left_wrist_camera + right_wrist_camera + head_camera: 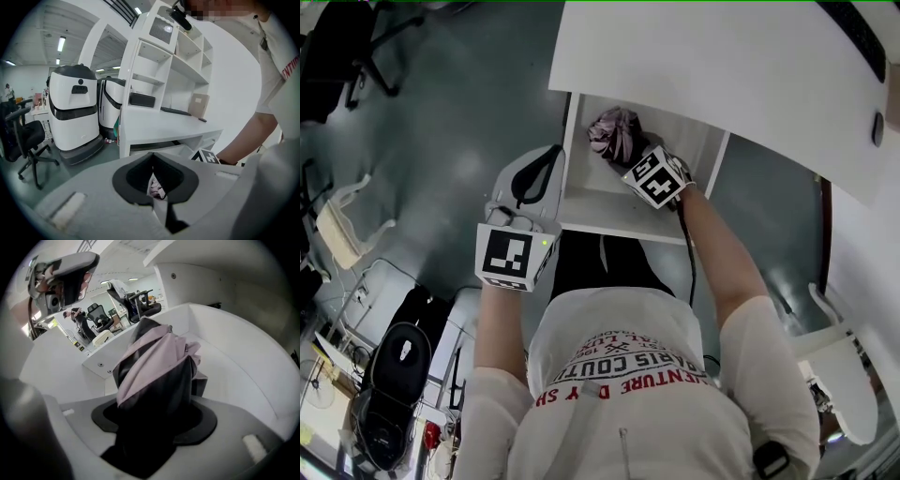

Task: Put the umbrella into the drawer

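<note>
The folded umbrella [614, 134], pink and dark grey, lies at the back of the open white drawer [602, 202] under the desk. My right gripper [630, 157] reaches down into the drawer and is shut on the umbrella, whose fabric [154, 366] fills the space between the jaws, with the drawer wall [225, 348] behind it. My left gripper [551, 156] hangs just outside the drawer's left side, shut and empty. In the left gripper view its tips [152, 157] meet, and a bit of umbrella [157, 189] shows through the gap below them. The right gripper's marker cube [206, 157] is beside it.
The white desk top [722, 56] overhangs the drawer. White shelves [173, 70] rise above the desk. Two white machines [75, 108] and a black office chair [26, 140] stand to the left. A black backpack [394, 375] lies on the floor at lower left.
</note>
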The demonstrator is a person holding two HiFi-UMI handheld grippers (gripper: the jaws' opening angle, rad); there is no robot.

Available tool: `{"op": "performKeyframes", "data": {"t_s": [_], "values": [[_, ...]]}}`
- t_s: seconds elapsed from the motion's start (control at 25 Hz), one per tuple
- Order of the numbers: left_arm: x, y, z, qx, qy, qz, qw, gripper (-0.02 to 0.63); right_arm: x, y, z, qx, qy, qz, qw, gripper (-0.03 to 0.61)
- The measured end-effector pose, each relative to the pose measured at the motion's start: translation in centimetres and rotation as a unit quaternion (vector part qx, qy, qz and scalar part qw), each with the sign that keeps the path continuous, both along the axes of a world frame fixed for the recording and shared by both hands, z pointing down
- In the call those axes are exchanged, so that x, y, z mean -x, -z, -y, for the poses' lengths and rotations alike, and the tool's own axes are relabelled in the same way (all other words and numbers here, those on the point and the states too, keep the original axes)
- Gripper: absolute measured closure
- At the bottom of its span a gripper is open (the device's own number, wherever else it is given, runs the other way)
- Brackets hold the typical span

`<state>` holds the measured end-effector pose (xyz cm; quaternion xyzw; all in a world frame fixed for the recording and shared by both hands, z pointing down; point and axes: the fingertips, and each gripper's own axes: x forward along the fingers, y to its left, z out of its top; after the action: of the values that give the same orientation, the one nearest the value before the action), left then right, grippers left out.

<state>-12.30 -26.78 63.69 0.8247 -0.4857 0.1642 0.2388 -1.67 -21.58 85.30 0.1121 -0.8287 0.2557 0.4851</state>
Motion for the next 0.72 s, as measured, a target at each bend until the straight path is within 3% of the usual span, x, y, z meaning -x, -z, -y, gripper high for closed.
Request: {"op": "performKeyframes", "data": {"t_s": [0.12, 0.24, 0.6, 0.72], "values": [[-0.2, 0.2, 0.0, 0.001, 0.0, -0.002, 1.0, 0.606, 0.1, -0.1, -0.3, 0.011, -0.004, -0.003, 1.0, 0.3], [0.5, 0.9, 0.3, -0.003, 0.009, 0.003, 1.0, 0.606, 0.1, 0.6, -0.5, 0.02, -0.002, -0.012, 1.0, 0.207], [-0.3, 6.6, -0.1, -0.034, 0.014, -0.005, 0.9993, 0.606, -2.0, 8.4, 1.1, -0.023, -0.036, -0.017, 0.999, 0.215], [-1.9, 8.8, -0.5, -0.045, -0.003, -0.007, 0.999, 0.606, -2.0, 12.9, 1.9, -0.048, -0.035, 0.0, 0.998, 0.279]]}}
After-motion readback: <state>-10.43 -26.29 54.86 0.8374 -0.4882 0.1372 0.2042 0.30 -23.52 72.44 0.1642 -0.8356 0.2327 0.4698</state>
